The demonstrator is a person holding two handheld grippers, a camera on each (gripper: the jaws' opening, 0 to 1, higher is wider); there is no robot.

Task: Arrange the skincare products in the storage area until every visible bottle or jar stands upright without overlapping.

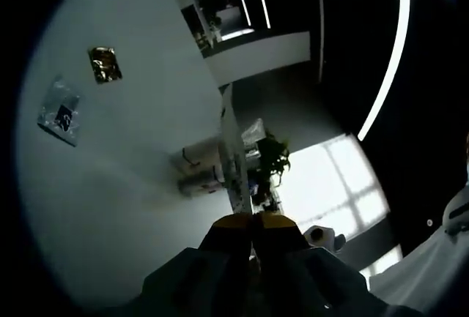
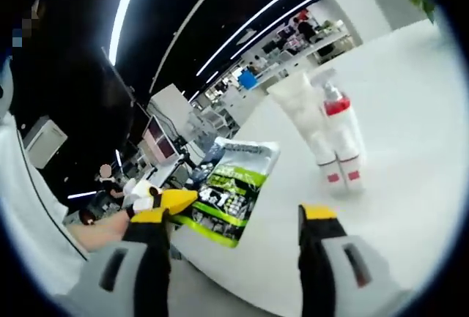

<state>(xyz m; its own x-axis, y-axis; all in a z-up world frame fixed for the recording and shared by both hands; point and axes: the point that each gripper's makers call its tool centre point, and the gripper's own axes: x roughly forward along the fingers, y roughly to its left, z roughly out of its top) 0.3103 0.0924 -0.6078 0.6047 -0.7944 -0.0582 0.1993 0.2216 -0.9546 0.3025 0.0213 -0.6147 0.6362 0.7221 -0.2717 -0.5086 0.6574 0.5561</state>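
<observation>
While we scan the left gripper view from its left edge, we find a clear packet [image 1: 60,110] and a gold sachet [image 1: 105,64] lying flat on the white table [image 1: 132,185], well apart from our left hand-held gripper [image 1: 251,223], whose jaws are pressed together on nothing. Across in the right gripper view, a green pouch [image 2: 229,189] lies just beyond the left jaw of the wide-open right hand-held gripper [image 2: 238,213]. Further right lie the white tubes [image 2: 322,130], caps toward us, long axes running away. We judge the right hand nearer them. Their count and labels are unclear.
</observation>
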